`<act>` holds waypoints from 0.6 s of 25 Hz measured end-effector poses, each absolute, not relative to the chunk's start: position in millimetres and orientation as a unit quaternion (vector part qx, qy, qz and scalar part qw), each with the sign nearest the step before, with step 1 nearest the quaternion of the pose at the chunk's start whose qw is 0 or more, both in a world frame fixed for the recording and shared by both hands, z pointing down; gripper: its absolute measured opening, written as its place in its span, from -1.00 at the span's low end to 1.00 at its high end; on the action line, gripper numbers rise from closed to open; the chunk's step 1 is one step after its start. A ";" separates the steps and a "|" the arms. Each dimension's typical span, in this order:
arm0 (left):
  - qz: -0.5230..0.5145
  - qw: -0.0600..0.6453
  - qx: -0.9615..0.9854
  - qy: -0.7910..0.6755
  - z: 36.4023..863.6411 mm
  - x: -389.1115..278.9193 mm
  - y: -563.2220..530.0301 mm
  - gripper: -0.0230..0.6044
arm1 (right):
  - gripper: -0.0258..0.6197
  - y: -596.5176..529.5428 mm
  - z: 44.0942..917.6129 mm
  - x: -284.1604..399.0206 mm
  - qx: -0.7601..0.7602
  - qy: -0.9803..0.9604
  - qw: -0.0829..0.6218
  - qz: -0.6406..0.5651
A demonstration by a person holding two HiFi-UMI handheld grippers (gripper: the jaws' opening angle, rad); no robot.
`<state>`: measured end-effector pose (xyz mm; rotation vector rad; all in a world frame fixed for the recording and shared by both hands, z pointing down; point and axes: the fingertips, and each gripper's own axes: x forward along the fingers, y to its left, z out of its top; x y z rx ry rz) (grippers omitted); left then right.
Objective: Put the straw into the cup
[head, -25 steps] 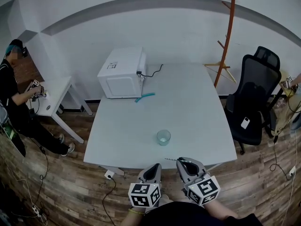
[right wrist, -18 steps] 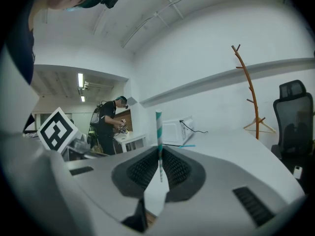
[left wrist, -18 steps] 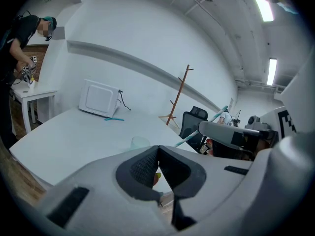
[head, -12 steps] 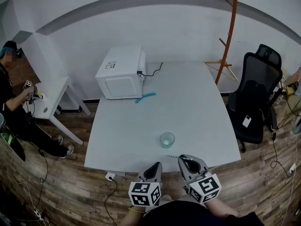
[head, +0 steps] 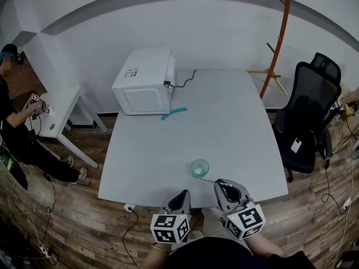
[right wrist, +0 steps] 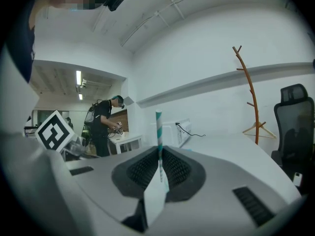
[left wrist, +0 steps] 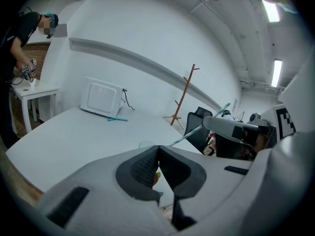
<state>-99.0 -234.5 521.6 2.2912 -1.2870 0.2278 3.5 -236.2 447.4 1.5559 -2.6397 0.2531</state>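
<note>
Striped straw (right wrist: pixel 158 127) pinched in right gripper (right wrist: pixel 159 151), cup (head: pixel 199 168) just ahead

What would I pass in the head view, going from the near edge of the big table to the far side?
straw pinched in the right gripper → clear cup → small teal object → white microwave

Place: a plain office-like workroom with bare white walls.
Furniture: a big white bench (head: pixel 162 150), a black swivel office chair (head: pixel 307 122), a small white side table (head: pixel 59 102), a wooden coat stand (head: pixel 279 43).
Appliance: a white microwave (head: pixel 143 83) on the bench's far corner.
Floor: wood planks (head: pixel 84 228) with loose cables (head: pixel 53 200).
Ceiling: strip lights (left wrist: pixel 276 72).
Company: a person (head: pixel 10 111) standing at the side table.
</note>
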 end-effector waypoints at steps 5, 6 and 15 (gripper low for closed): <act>0.085 0.254 0.834 -0.482 527.1 -98.7 -253.2 -0.86 | -0.79 -258.6 454.5 4.6 0.497 -0.862 0.040 0.087; 0.085 0.255 0.833 -0.484 527.9 -98.6 -257.3 -0.86 | -0.79 -263.3 455.1 4.5 0.495 -0.864 0.041 0.087; 0.099 0.269 0.817 -0.500 548.1 -98.1 -283.6 -0.86 | -0.79 -293.7 479.3 7.9 0.481 -0.868 0.060 0.105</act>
